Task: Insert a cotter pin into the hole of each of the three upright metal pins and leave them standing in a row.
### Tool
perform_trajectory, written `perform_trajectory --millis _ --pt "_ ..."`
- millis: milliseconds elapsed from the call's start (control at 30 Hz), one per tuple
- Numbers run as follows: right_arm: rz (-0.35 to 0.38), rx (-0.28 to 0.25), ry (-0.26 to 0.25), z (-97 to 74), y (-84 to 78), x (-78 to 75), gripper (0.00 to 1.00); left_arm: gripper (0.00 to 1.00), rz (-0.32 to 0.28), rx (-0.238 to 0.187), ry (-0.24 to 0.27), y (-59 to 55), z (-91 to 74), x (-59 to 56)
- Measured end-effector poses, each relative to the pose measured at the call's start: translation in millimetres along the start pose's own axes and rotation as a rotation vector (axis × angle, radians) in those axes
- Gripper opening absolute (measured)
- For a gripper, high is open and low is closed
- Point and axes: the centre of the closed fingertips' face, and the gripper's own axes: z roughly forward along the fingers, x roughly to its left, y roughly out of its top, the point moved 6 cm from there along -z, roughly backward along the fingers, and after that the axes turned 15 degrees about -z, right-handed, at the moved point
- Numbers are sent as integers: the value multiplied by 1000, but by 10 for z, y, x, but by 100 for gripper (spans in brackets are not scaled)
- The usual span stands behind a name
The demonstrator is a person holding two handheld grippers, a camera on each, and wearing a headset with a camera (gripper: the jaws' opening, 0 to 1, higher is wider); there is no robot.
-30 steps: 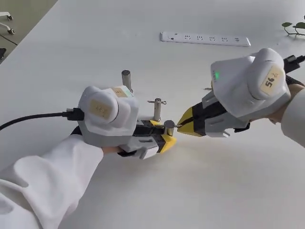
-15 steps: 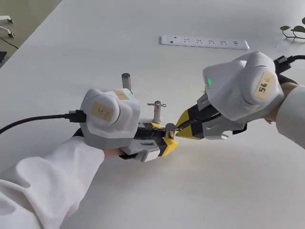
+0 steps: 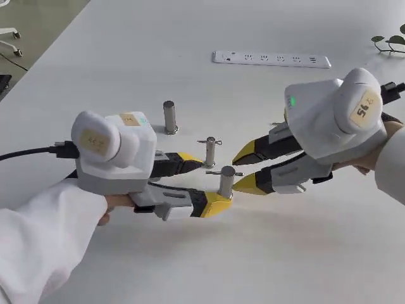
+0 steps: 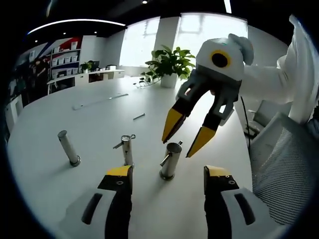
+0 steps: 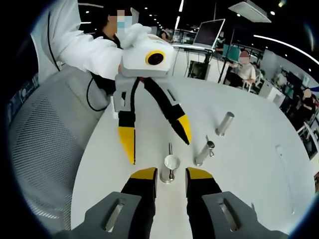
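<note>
The left gripper (image 3: 211,182) and right gripper (image 3: 236,172), jaws open and empty, flank the nearest upright pin (image 3: 226,182), which carries a cotter pin (image 3: 214,171).

Head view overhead, gripper views opposed, close, sharing front pin (image 3: 226,180)
</note>
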Motion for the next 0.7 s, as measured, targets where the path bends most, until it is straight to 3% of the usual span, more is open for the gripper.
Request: perform_trajectory --millis 200,367,567,700 --pt "50 -30 -9 44 14 10 19 76 -12 -9 -13 -23 -186 -10" --pt "67 -36 -3 98 8 35 19 82 -39 -13 -44 -55 -292 -45" --pt "87 -44 -3 140 24 43 17 99 -47 19 -61 -119 -406 -63" --pt "101 -47 -11 154 18 35 18 99 -44 43 -52 -170 -481 -49"
